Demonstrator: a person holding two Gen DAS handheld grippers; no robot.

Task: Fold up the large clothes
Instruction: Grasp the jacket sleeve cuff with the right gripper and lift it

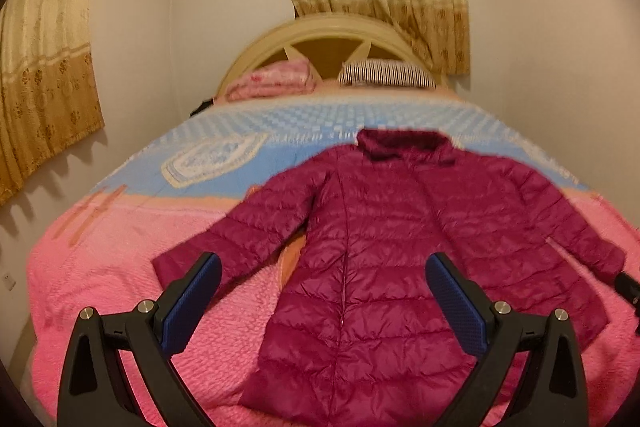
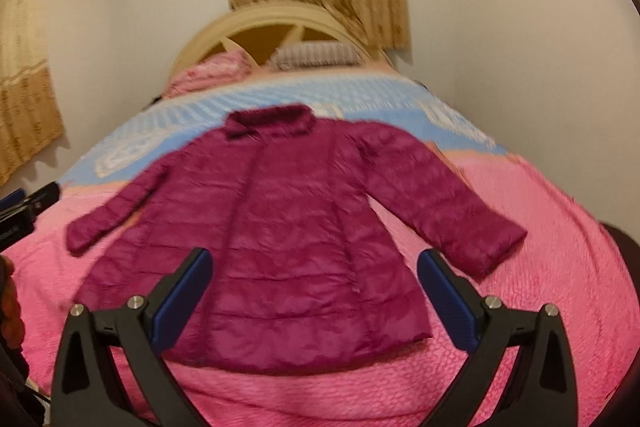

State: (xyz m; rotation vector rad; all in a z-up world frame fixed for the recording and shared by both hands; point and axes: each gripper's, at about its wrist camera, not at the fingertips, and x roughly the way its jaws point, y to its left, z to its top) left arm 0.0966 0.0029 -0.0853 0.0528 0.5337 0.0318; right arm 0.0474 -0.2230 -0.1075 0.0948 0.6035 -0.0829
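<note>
A magenta quilted jacket (image 1: 360,267) is lying spread flat on the bed (image 1: 120,287), and every place below is given relative to that jacket. Its collar (image 1: 404,143) is pointing toward the headboard (image 1: 320,39), its hem is nearest the cameras, and both sleeves are lying angled outward from the body. That layout looks deliberate: with the garment opened out and smoothed, each sleeve can be lifted and turned inward over the body without dragging the rest.

The left gripper (image 1: 324,291) is hovering above the hem end, its jaws standing wide apart and holding nothing. The left sleeve cuff (image 1: 172,263) is lying just beyond its left finger. The right gripper (image 2: 316,287) is likewise hanging over the hem end, jaws wide apart and empty, with the right sleeve cuff (image 2: 492,243) just past its right finger. Both tools appear poised over the lower part of the jacket, probably so the person can judge the layout before choosing where to grasp.

Folding has not yet begun, judging by the fully spread shape. The puffy, slick shell will likely slide and spring back, so a firm pinch at a cuff or hem corner seems wise.

Beyond the collar, a pink pillow (image 1: 272,79) and a striped pillow (image 1: 384,73) are resting against the headboard, well apart from the jacket.
</note>
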